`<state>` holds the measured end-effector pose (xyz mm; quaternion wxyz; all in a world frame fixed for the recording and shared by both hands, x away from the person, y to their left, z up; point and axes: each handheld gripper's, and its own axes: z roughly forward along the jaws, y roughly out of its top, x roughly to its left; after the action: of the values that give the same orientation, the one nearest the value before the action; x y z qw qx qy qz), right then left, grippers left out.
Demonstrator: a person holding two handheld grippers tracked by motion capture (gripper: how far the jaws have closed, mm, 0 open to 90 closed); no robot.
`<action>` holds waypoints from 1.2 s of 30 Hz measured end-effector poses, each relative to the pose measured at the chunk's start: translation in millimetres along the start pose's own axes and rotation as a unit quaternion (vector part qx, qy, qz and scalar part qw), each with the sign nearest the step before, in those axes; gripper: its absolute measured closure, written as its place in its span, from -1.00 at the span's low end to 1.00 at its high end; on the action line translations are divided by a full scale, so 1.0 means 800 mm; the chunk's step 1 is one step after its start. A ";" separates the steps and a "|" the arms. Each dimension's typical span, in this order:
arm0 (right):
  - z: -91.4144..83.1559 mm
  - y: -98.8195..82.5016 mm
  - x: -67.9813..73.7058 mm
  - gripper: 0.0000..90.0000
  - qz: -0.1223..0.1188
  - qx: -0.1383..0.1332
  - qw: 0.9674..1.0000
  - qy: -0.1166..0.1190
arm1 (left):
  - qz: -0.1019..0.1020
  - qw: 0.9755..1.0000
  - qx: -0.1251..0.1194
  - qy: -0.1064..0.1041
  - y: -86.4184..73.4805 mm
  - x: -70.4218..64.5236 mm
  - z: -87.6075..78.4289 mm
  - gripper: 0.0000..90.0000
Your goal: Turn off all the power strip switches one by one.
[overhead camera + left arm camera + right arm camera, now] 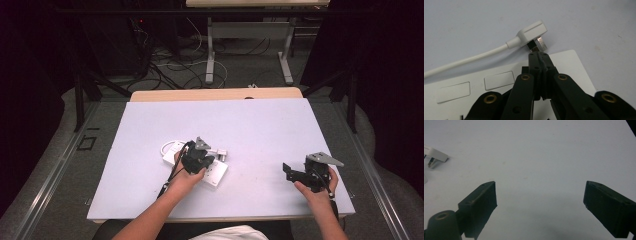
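Left tongs [539, 55], jaws closed on nothing, hover over the right end of the white power strip [499, 85], tips just short of the plug's metal pins. Plug [531, 35] lies on its side on the bench [260, 130], just beyond the strip's far edge, its white cable [466, 58] running off to the left; none of its pins sits in a socket. Right tongs [540, 202], jaws wide open and empty, rest well apart at the right, over bare bench, with the plug visible at their far left. Judged state: plug free of the strip and ungripped; seating it in a socket, if that is the aim, has yet to be done
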<state>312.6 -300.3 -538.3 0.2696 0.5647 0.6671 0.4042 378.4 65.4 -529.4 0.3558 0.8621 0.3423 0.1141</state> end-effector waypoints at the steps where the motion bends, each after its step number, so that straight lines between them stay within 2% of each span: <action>1: 0.000 0.000 0.000 -0.76 0.000 0.000 1.000 0.000 | 0.001 1.000 0.002 -0.001 0.000 -0.001 0.000 1.00; 36: 0.000 0.000 0.000 -0.76 0.000 0.001 1.000 0.000 | 0.010 1.000 0.000 -0.015 0.003 -0.015 0.007 0.99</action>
<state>312.5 -300.2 -538.6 0.2687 0.5649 0.6678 0.4033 373.4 53.4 -530.9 0.3595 0.8670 0.3287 0.1049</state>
